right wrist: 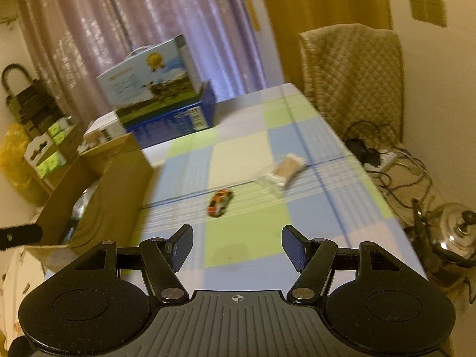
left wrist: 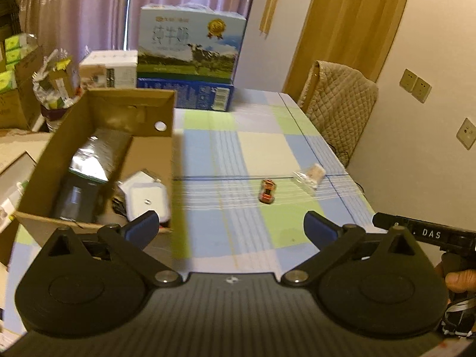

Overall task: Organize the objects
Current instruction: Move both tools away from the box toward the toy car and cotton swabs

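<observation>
Now both grippers are hovering wide apart and empty: the left gripper (left wrist: 231, 228) beside the cardboard box (left wrist: 98, 160), the right gripper (right wrist: 237, 244) facing the toy car (right wrist: 220, 203) just ahead. Judging so, collecting the car is coming next, needing a forward reach.

Pink curtains (left wrist: 89, 9), wooden door (left wrist: 342, 23), checked table (left wrist: 258, 136).

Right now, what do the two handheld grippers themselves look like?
Both are matte black plastic. The left gripper and right gripper each have two round housings, silver pivot bolts, a ribbed centre plate with a small crosshair mark, and dark blue finger pads. In the left wrist view, the other gripper's body shows white letters "DAS".
</observation>
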A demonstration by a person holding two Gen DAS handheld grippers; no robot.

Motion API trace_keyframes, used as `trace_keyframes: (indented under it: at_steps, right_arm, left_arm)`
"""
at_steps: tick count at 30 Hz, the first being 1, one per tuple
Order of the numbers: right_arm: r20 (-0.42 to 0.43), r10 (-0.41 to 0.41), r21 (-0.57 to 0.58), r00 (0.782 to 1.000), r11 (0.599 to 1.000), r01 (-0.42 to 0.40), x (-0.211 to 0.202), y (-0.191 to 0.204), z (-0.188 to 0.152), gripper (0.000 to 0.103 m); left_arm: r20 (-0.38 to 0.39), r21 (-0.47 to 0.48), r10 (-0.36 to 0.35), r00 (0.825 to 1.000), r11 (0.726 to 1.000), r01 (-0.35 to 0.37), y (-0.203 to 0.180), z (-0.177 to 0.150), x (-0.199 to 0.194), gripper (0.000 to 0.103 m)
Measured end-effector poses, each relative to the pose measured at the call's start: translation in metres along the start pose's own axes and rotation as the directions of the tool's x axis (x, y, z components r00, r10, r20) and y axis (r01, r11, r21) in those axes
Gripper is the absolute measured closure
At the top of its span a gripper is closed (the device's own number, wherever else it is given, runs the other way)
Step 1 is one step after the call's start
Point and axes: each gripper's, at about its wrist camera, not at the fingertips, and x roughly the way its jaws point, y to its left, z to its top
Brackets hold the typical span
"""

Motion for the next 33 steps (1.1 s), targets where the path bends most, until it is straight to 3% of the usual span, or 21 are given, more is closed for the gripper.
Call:
trace_keyframes:
  at_steps: [16, 33]
  right_arm:
    - [-0.013, -0.042, 0.077, 0.999, 0.996, 0.042, 0.002, -0.038, -0.005, 0.04]
    - [-0.037, -0.041, 0.08, 0.998, 0.996, 0.044, 0.012, -0.046, -0.006, 0.04]
  left_arm:
    - [-0.082, 0.071, -0.043, 0.996, 0.996, 0.049, -0.051, -0.012, 0.043, 0.001]
    - [-0.1, 0.074, -0.041, 0.994, 0.996, 0.049, -0.062, -0.009, 0.063, 0.001]
